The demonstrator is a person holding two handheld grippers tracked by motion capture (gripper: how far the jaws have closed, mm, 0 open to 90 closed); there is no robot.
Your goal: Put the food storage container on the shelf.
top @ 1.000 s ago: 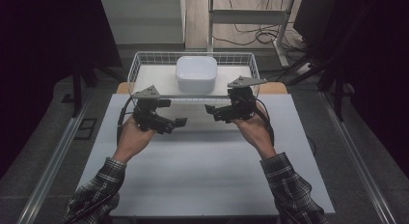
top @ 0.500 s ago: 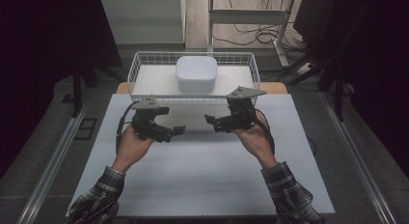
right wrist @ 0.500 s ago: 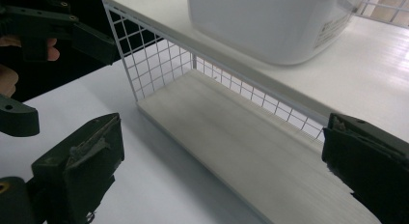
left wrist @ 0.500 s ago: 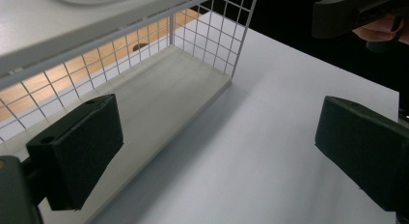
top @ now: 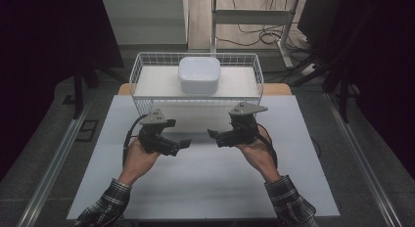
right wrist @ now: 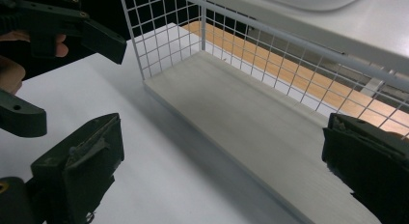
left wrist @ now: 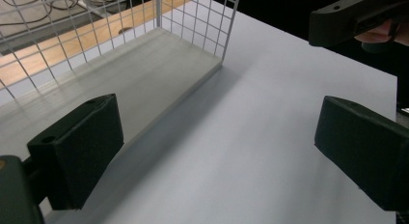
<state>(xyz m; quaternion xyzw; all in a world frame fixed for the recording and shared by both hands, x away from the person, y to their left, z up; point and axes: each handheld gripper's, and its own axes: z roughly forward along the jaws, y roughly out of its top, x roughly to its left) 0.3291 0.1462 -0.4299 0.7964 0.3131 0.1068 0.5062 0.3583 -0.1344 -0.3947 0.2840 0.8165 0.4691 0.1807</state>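
Hands came up from the bottom of the high view, one on each side of the middle, over the white tabletop [top: 205, 188]. Checked sleeves showed at the lower edge. The left gripper [top: 182, 144] sat left of centre and pointed right. The right gripper [top: 213, 135] sat right of centre and pointed left, so the two tips faced each other with a small gap between them. Each gripper's jaws were wide apart and held nothing. The wire basket [top: 147, 107] stood just above them in the frame. A white box [top: 198, 74] rested inside the basket, at its far middle, well apart from both grippers.
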